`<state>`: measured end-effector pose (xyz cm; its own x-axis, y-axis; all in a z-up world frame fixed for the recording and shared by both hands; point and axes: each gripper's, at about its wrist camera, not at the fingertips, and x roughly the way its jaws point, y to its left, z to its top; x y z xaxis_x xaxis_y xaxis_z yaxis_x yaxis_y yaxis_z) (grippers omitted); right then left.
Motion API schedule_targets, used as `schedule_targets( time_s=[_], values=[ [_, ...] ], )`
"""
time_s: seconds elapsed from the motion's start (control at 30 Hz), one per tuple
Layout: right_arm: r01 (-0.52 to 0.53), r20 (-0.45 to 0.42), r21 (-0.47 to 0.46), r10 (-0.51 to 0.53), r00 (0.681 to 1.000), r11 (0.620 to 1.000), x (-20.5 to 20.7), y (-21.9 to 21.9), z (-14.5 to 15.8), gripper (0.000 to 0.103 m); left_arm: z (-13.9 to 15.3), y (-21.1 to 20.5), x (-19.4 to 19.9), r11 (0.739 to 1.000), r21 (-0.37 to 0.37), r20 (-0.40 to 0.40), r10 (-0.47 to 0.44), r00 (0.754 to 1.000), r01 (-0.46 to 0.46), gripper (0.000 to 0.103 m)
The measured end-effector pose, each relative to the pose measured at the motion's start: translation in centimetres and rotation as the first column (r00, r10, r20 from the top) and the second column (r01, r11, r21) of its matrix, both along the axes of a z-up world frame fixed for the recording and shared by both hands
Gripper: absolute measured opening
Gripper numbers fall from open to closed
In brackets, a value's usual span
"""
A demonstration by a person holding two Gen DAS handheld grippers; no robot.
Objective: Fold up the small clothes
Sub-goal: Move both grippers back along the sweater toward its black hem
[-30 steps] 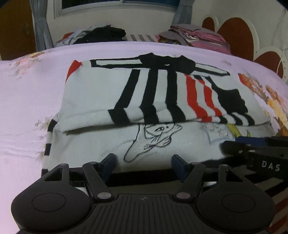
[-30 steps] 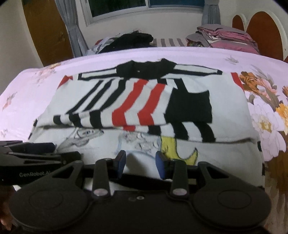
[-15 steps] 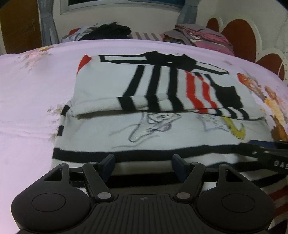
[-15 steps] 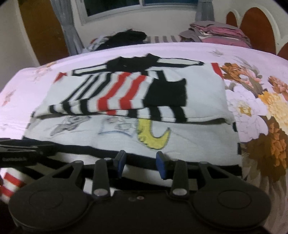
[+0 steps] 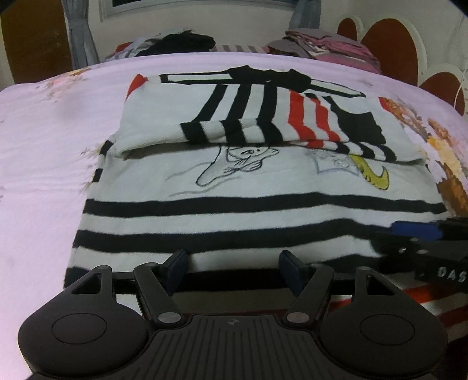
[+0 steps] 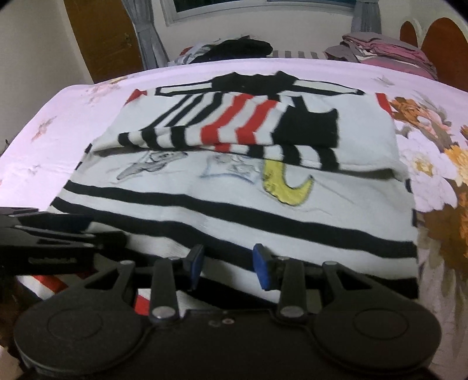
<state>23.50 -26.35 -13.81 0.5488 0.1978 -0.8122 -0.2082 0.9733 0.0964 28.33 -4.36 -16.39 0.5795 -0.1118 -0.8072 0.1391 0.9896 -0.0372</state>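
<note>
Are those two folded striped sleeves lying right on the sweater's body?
Touching. In the left wrist view the folded sleeves lie flat across the sweater, their lower edge resting on it just above the drawings.

Home bedroom: floral bedsheet (image 5: pixel 44 163), curtained window (image 6: pixel 234 8)

Fuzzy knit sweater (image 5: pixel 263 210) on smooth cotton bedsheet (image 5: pixel 44 152); matt plastic hand-held gripper (image 5: pixel 234 270).

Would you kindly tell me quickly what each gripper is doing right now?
Left gripper: open, holding nothing, above the striped sweater.
Right gripper: open, narrower gap, holding nothing.
</note>
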Motion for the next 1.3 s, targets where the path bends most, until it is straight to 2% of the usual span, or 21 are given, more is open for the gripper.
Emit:
schedule_targets(
  time_s=[0.23, 0.33, 0.63, 0.9, 1.3],
  values=[
    [0.039, 0.006, -0.021, -0.039, 0.999, 0.999, -1.3, -2.0, 0.1, 0.036, 0.0, 0.7, -0.9, 1.000, 0.018, -0.009, 0.013, 1.000, -0.012, 0.069],
    [0.072, 0.009, 0.003, -0.072, 0.997, 0.997, -2.2, -2.2, 0.7, 0.037, 0.3, 1.0, -1.2, 1.000, 0.018, -0.022, 0.018, 1.000, -0.018, 0.069],
    [0.112, 0.025, 0.045, -0.113, 0.993, 0.993, -5.9, 0.9, 1.8, 0.038, 1.3, 1.4, -3.7, 0.998, -0.026, -0.015, -0.055, 0.998, 0.055, 0.069],
    [0.130, 0.000, -0.005, -0.130, 0.992, 0.992, -8.9, 3.6, 1.0, 0.039, 0.2, 2.7, -6.4, 0.995, -0.009, -0.017, -0.101, 0.995, 0.100, 0.069],
    [0.258, 0.010, -0.074, -0.258, 0.966, 0.963, -13.2, 0.9, 0.7, 0.039, 0.3, 5.0, -9.0, 0.994, -0.012, -0.014, -0.111, 0.994, 0.111, 0.069]
  ],
)
